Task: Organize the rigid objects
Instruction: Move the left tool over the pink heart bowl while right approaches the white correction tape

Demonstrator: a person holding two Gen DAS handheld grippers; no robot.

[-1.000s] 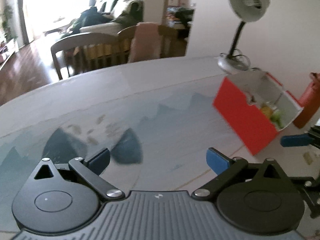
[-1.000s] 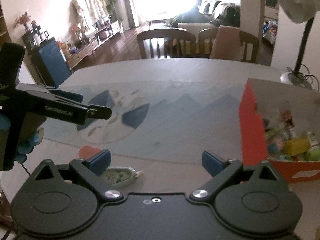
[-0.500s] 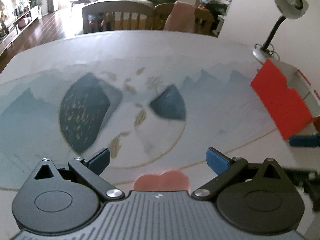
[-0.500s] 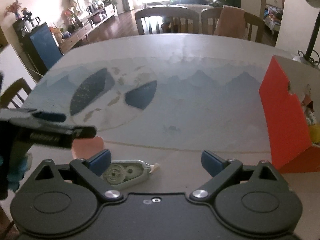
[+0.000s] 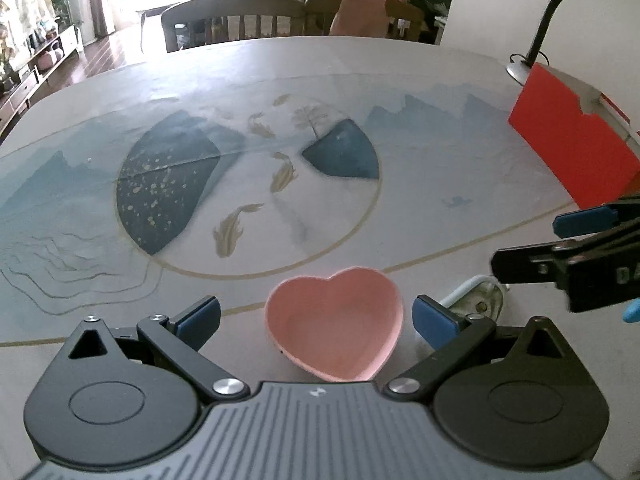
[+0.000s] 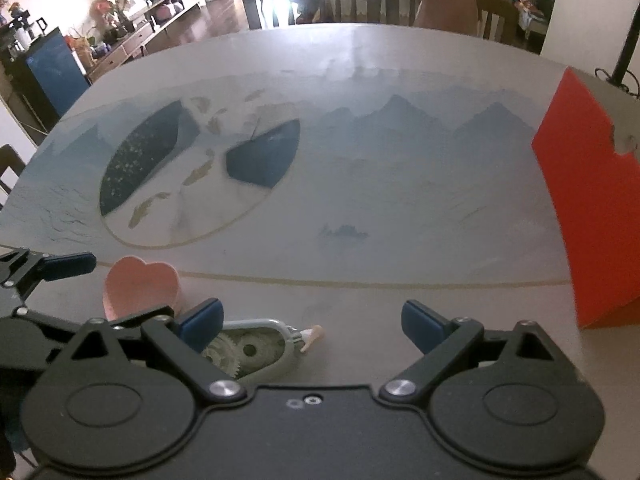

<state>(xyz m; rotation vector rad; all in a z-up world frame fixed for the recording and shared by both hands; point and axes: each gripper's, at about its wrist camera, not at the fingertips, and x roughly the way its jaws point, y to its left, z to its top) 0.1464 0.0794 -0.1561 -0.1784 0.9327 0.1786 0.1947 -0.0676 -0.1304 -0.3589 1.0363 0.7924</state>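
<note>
Two spread tools above a counter bearing three objects

One pink heart-shaped dish [image 5: 334,338] is seen low in the left wrist frame, between the wide-spread blue pads of the left tool [image 5: 316,318], untouched. One correction-tape dispenser [image 6: 256,350] lies at lower centre of the right wrist frame, just beside the left pad of the right tool [image 6: 312,318], whose jaws are likewise spread and empty. One red box [image 6: 592,232] stands at the right edge of the counter [image 6: 360,80]. On the right tool's arm only blurred letters, perhaps "DA", are made out.
</note>
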